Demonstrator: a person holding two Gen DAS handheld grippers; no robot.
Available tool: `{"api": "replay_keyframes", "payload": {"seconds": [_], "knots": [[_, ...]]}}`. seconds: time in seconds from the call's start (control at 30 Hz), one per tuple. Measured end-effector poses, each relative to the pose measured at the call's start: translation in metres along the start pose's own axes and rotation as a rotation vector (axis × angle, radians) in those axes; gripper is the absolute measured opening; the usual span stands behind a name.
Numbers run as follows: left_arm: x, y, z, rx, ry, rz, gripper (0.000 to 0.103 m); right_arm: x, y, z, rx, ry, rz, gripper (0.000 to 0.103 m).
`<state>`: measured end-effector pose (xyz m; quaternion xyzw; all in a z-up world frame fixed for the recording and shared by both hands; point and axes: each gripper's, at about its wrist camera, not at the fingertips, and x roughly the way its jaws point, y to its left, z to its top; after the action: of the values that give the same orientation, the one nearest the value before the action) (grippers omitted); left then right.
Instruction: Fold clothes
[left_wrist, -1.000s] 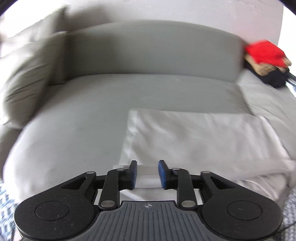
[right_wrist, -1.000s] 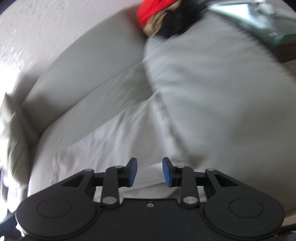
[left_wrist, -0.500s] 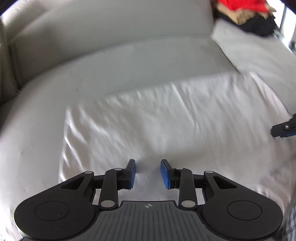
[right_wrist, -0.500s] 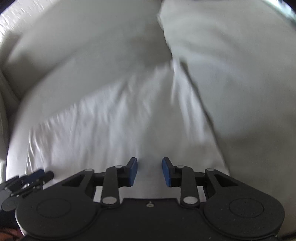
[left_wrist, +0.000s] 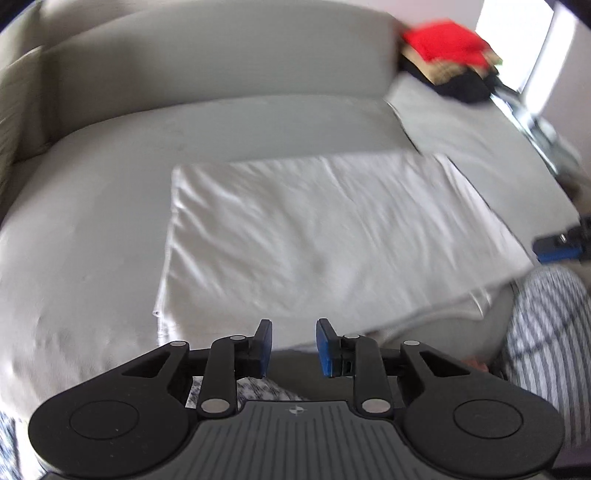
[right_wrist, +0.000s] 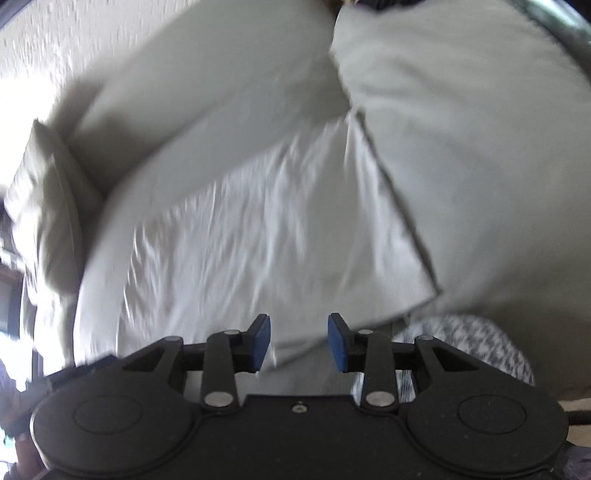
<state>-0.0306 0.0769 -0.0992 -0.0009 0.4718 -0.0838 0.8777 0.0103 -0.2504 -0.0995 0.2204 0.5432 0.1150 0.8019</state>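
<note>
Spread flat across the middle of both views: a white garment (left_wrist: 325, 236), already folded into a broad rectangle on the grey sofa seat (left_wrist: 92, 229), long axis running left to right in the left wrist view and slanting from lower left to upper right in the right wrist view (right_wrist: 258, 236). Just beyond both tools, with the near edge lying a little past the fingertips. Left gripper (left_wrist: 292, 347) at the lower centre of its frame, opposite the near long edge, left of that edge's middle; right gripper (right_wrist: 299, 341) opposite the near right-hand corner, so probably the better placed for the right end. Neither touching cloth. Left jaws partly apart and closing with nothing between the blue pads; right jaws partly apart and opening, likewise empty. Pile of red and dark clothes (left_wrist: 450, 59) at the upper right, well apart from the garment. Striped trouser leg (left_wrist: 546, 332) at the lower right edge.
</note>
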Motion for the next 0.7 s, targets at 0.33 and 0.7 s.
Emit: {"api": "replay_keyframes", "payload": {"seconds": [0.33, 0.7], "knots": [[0.047, -0.054, 0.008, 0.045, -0.103, 0.078, 0.026, 0.057, 0.053, -0.005, -0.144, -0.061, 0.008, 0.031], [0.036, -0.017, -0.015, 0.001, -0.071, 0.166, 0.030, 0.059, 0.046, -0.031, -0.292, 0.000, -0.030, 0.031]]}}
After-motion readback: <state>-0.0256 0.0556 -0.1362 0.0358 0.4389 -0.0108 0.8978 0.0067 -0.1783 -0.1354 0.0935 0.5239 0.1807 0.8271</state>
